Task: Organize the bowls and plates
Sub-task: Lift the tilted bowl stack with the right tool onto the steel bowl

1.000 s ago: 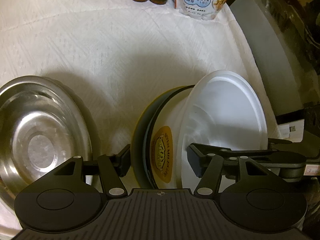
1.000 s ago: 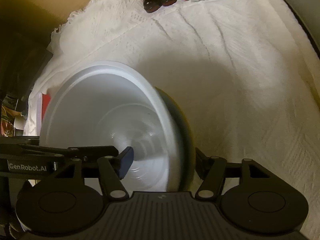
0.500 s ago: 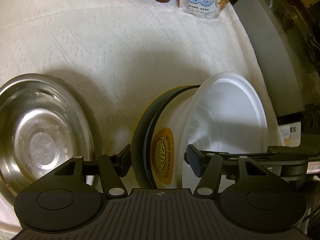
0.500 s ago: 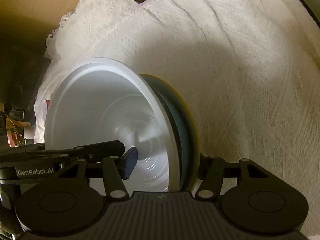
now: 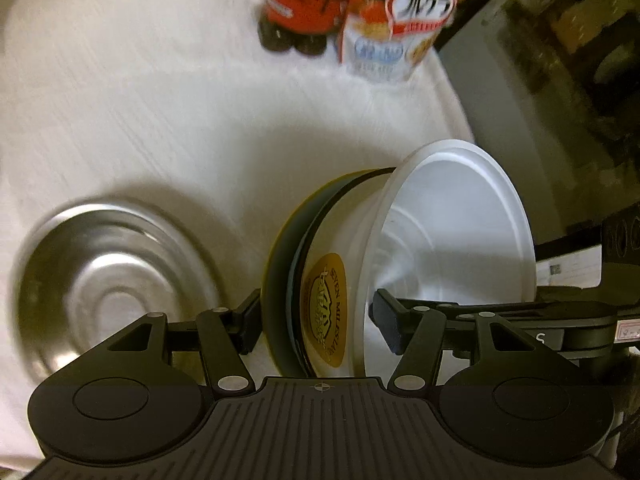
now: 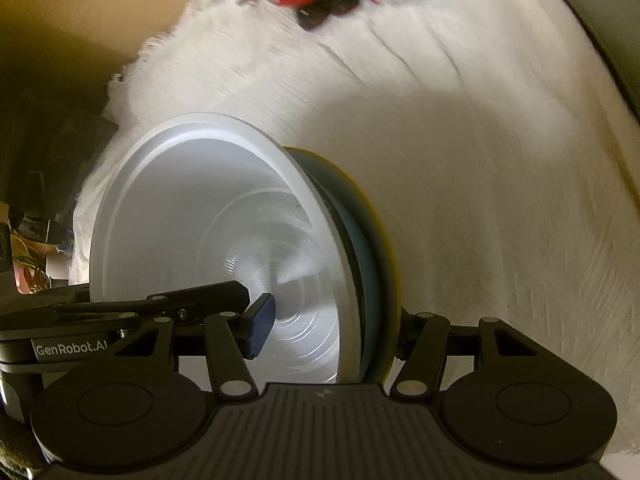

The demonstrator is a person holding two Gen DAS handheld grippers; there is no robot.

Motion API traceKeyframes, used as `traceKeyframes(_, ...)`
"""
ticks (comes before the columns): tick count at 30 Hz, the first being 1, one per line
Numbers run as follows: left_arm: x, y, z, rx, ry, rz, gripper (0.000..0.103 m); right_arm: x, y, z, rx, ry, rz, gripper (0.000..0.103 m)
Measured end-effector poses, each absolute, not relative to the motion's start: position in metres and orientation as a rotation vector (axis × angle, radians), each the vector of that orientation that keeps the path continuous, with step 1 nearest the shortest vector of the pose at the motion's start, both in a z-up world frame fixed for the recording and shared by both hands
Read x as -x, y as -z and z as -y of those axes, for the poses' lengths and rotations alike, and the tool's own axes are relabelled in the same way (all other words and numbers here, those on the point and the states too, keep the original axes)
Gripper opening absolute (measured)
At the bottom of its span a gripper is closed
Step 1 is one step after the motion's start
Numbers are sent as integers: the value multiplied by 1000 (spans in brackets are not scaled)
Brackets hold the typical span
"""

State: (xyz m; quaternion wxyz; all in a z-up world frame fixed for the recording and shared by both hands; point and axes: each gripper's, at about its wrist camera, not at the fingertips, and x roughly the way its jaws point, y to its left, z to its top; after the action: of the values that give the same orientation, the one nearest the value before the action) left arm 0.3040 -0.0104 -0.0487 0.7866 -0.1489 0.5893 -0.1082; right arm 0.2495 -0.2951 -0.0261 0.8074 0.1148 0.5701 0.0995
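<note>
White textured cloth (image 5: 168, 128) covers the tabletop under both grippers.

Left gripper (image 5: 316, 320) is clenched across a nested stack held on edge: its left finger presses the outer face of a yellow-rimmed plate (image 5: 276, 280), and its right finger sits inside the white plastic bowl (image 5: 452, 240). Between plate and white bowl sits a bowl with a yellow oval label (image 5: 326, 312) and a dark rim. In the right wrist view the right gripper (image 6: 332, 332) clasps the same stack from the other side, with its blue-padded left finger inside the white plastic bowl (image 6: 208, 216) and its right finger behind the yellow-rimmed plate (image 6: 384, 264). Each gripper's finger shows in the other's view, both reaching into the white bowl's mouth.

Left of the stack, apart from it, a stainless steel bowl (image 5: 108, 292) lies on the cloth, mouth up. At the far edge of the cloth stand dark bottles with red labels (image 5: 304, 0) and just beside them a cereal bag (image 5: 400, 20), all blurred. A dark grey surface (image 5: 520, 120) lies beyond the cloth's right edge.
</note>
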Motion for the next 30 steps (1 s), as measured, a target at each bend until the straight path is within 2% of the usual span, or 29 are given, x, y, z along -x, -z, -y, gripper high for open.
traceKeyframes(5, -289, 16, -40, 324, 189, -1203, 62, -253, 3, 243, -178, -276, -1175, 59)
traceKeyframes(9, -273, 13, -87, 354, 113, -1200, 62, -262, 11, 193, -145, -338, -1180, 59)
traceKeyframes(19, -268, 75, -152, 420, 67, -1359, 62, -285, 92, 130, -192, -332, -1363, 58)
traceKeyframes(22, -267, 79, -154, 364, 85, -1348, 61, -283, 108, 129, -228, -295, -1377, 58)
traceKeyframes(24, -267, 75, -150, 271, 84, -1318, 55, -280, 111, 129, -230, -282, -1361, 59)
traceKeyframes(26, -267, 73, -149, 212, 73, -1302, 38, -274, 110, 121, -160, -251, -1323, 61)
traceKeyframes(28, -269, 71, -149, 188, 76, -1294, 33, -274, 107, 117, -136, -223, -1297, 62)
traceKeyframes(29, -268, 67, -151, 183, 85, -1277, 23, -275, 107, 118, -140, -216, -1297, 62)
traceKeyframes(30, -266, 62, -152, 185, 92, -1256, 18, -276, 106, 120, -147, -218, -1296, 62)
